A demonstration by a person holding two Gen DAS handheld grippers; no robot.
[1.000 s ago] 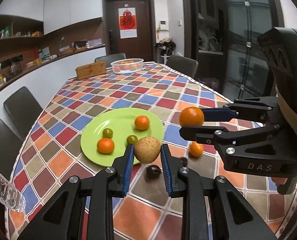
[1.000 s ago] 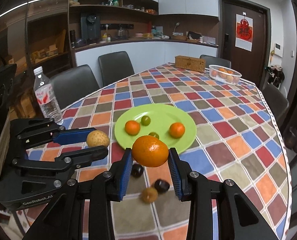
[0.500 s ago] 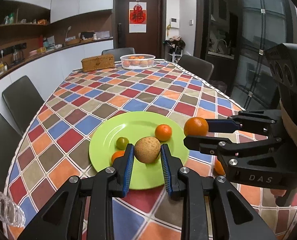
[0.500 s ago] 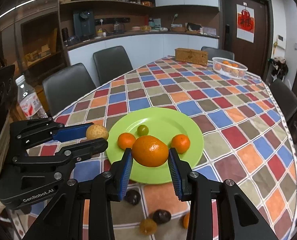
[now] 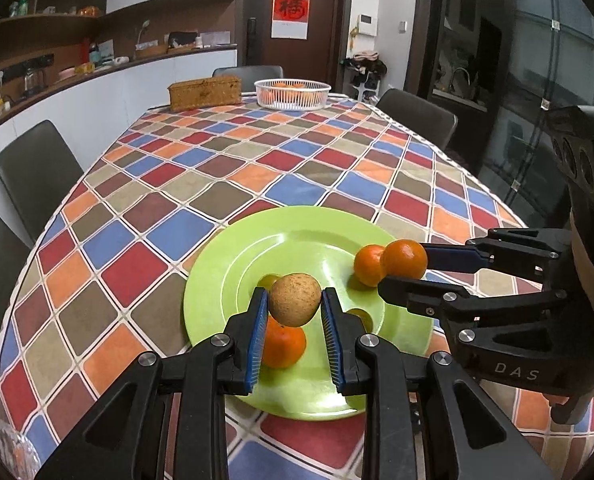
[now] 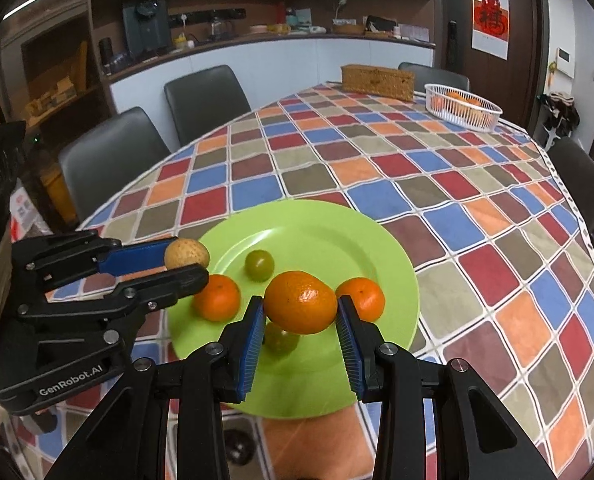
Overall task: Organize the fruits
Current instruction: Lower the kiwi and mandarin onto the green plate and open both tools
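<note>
Green plate point(image 5: 233, 256) already holds four small fruits while my left gripper point(image 5: 295, 312) clutches a brown fruit point(image 5: 296, 299) and my right gripper point(image 6: 300, 312) an orange point(image 6: 301, 302), both above it, unreleased.

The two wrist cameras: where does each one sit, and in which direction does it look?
Left wrist: behind the left gripper, which holds a tan fruit; it looks down over the green plate toward the door; the right gripper shows at right.
Right wrist: behind the right gripper, which holds an orange; it looks toward the chairs and shelves; the left gripper shows at left.
Shared: plate, checkered table, white basket.
</note>
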